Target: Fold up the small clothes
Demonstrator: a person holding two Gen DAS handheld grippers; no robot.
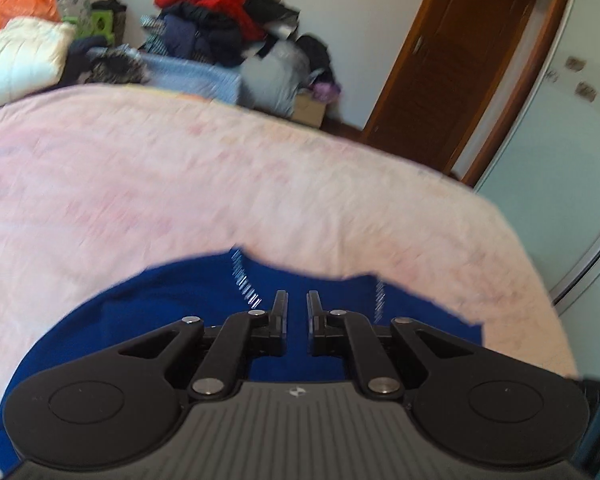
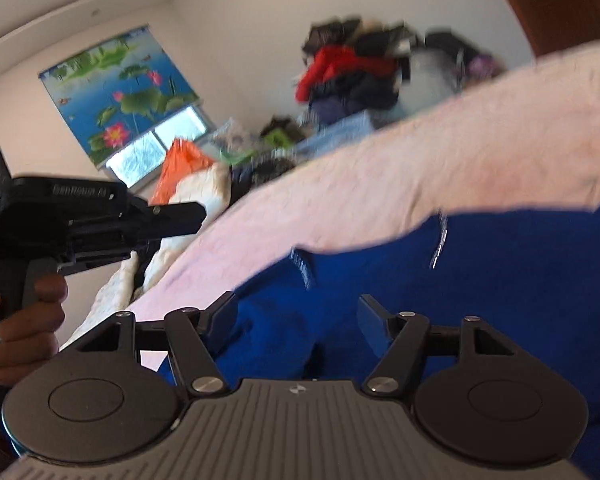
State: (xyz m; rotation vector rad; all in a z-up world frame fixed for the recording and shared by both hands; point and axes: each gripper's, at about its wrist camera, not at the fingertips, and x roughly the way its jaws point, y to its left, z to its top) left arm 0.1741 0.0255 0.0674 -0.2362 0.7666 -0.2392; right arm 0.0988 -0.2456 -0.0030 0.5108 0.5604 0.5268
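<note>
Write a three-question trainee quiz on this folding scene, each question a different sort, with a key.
1. True or false: the blue garment lies on a pink bedspread.
2. Which gripper has its jaws apart? A) left gripper B) right gripper
3. Fill in: the clothes pile by the wall has a bright ____ item on top.

Key: 1 true; 2 B, with nothing pinched between the right pads; 3 red.

- Blue garment (image 1: 172, 312): small, deep royal blue, lying spread on the pink bed cover (image 1: 220, 184).
- Two short lines of white stitching run across it near the far edge.
- Far edge uneven; a soft fold shows in the right wrist view.
</note>
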